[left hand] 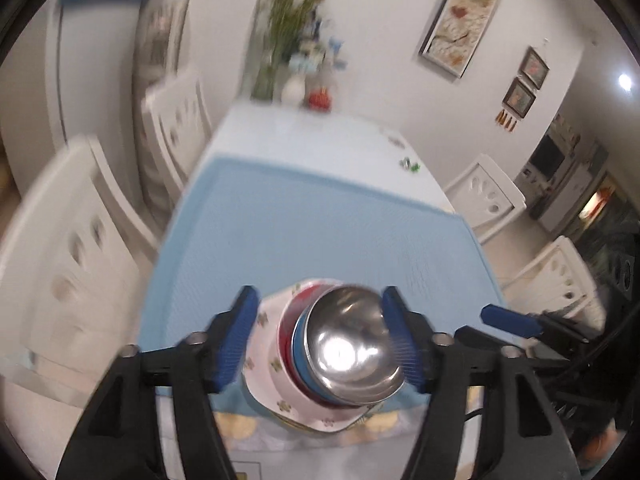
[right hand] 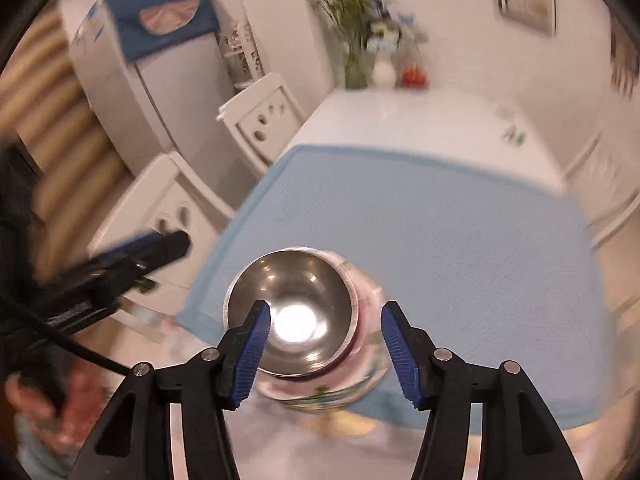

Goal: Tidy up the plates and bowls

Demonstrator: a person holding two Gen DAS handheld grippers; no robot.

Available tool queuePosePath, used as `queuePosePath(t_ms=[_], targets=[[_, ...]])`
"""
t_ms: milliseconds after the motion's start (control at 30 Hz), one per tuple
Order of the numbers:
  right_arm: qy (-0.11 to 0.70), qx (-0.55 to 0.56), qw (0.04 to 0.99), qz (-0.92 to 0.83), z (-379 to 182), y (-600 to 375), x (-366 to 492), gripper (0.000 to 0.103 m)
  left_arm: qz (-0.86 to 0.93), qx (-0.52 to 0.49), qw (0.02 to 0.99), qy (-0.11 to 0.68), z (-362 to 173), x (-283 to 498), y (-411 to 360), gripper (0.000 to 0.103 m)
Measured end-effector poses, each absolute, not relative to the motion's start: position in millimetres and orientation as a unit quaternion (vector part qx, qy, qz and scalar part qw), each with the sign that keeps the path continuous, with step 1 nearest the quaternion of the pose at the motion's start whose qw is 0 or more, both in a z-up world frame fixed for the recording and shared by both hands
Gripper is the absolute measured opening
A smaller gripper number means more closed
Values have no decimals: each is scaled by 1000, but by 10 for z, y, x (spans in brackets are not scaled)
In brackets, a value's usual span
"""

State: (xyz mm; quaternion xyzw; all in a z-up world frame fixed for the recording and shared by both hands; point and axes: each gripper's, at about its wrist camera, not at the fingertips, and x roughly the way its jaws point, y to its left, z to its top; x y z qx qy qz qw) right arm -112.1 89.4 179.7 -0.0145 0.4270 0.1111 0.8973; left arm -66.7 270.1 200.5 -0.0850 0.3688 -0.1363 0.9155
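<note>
Dining table with a pale blue cloth laid over its near part; bare white top beyond. At the far end, against the wall: a vase of green stems, a small white jug and a red object, all blurred. White chairs with cut-out backs stand along both sides. Framed pictures on the white wall; a tall white fridge with a dark blue cover on top at the left in the right wrist view. A small green item lies near the table's right edge, too small to identify. Stack of dishes at the near edge of the cloth: steel bowl on top, blue and red bowls nested under it, then a white floral plate, with more patterned plates partly visible beneath. Left gripper: jaws spread, hanging above the stack, which shows between the blue pads; nothing pinched. Right gripper: jaws likewise spread and empty, above the stack, steel bowl framed between and just beyond the pads. Each gripper appears at the edge of the other's view, close beside it. Both views motion-blurred.
</note>
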Motion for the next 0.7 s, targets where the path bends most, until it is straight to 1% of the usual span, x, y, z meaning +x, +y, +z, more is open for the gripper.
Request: queuePosePath(t_ms=[33,67,100,200,300,400,533,700], targets=[[425,-38,900,87,1828,932,-1162,59,-118,-72,925,353,2090,-754,2654,75],[429,-50,900,67,1834,934,-1183,68,-99,-60,932,342,2145,-831,2633,79],[437,-60,897,35,1814,928,-1230,71,-73,-48,938,335,2182,-917,2607,79],[453,-62,889,26,1733,861,-1388,71,-26,-30,938,345,2173,-1113,2554,79],[464,-67,883,27,1704,834,-1592,71,-33,-39,921,387,2090,-1355,2461,79],[474,-48,879,13,1675,763,-1847,71,-15,-21,912,408,2044,-1612,2375,79],[489,-2,872,29,1619,693,-2163,71,3,-12,915,404,2040,-1899,2338,79],[490,-2,872,18,1639,713,-2284,71,6,15,922,388,2058,-1961,2280,79]])
